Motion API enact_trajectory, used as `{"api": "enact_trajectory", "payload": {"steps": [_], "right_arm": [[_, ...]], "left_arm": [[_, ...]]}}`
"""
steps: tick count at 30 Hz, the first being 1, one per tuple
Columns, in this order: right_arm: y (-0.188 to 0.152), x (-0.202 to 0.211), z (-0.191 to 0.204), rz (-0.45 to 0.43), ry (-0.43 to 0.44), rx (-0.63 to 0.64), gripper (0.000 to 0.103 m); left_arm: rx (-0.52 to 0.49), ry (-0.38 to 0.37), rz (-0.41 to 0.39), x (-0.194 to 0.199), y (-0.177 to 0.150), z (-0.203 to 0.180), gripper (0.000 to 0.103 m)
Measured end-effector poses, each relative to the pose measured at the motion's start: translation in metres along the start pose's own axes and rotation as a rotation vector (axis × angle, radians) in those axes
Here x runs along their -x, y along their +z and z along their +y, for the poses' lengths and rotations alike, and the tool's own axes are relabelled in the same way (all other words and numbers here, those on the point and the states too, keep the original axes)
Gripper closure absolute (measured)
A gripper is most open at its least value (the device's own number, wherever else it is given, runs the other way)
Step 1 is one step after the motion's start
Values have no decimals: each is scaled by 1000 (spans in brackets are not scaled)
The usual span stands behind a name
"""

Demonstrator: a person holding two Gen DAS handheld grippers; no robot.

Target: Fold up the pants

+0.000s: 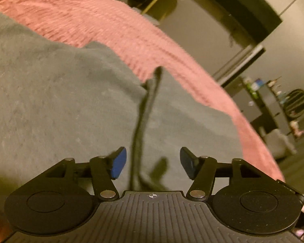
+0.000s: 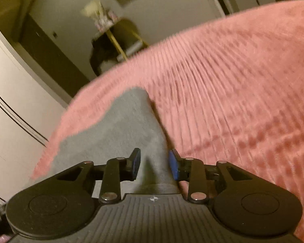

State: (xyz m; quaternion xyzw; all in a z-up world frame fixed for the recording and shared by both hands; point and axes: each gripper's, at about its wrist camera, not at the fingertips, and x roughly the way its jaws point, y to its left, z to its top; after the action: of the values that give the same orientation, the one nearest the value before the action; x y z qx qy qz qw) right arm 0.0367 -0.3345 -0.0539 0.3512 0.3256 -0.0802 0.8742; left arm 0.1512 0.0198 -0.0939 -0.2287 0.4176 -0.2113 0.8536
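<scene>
Pants (image 1: 60, 105) of grey fabric lie spread on a pink ribbed bedspread (image 1: 115, 30), filling most of the left wrist view. A dark drawstring (image 1: 141, 125) runs down the cloth from the fold toward the camera, passing between the fingers. The left gripper (image 1: 153, 163) points forward over the grey fabric, tilted so the bed's edge slants down to the right; its blue-padded fingers (image 1: 118, 165) stand wide apart, closed on nothing. Beyond the bed, to the right, a dim room shows a dark shelf unit (image 1: 271, 101) holding small items.

In the right wrist view, a pale wall and dark doorway (image 2: 50, 56) sit at the left. A narrow stretch of the pants (image 2: 131, 125) runs away from the camera across the bedspread (image 2: 243, 81). The right gripper (image 2: 154, 165) points along it, angled down, jaws partly apart with the fabric's right edge between the pads; whether they touch it is unclear. Both views are motion-blurred.
</scene>
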Motion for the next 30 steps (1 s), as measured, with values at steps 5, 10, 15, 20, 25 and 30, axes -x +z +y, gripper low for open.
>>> {"api": "enact_trajectory", "payload": {"steps": [5,10,15,20,25,30], "right_arm": [[-11,16,15,21,116,34,87],[-18,-12,7,203,-33,-36,92],[-21,-13,5,185,-24,-41,92],[-29,-7,16,166,-54,9,92],[-30,-7,25,157,-80,53,91],[-30,-7,28,159,-97,78,91]], "left_arm": [[48,-4,98,-12,-9,2,50],[49,10,108,-16,-16,-1,63],[5,36,97,-16,-21,-5,66],[-66,68,71,-14,-28,-14,70],[-187,117,53,-7,-36,-28,77],[-206,119,42,1,-38,-30,82]]}}
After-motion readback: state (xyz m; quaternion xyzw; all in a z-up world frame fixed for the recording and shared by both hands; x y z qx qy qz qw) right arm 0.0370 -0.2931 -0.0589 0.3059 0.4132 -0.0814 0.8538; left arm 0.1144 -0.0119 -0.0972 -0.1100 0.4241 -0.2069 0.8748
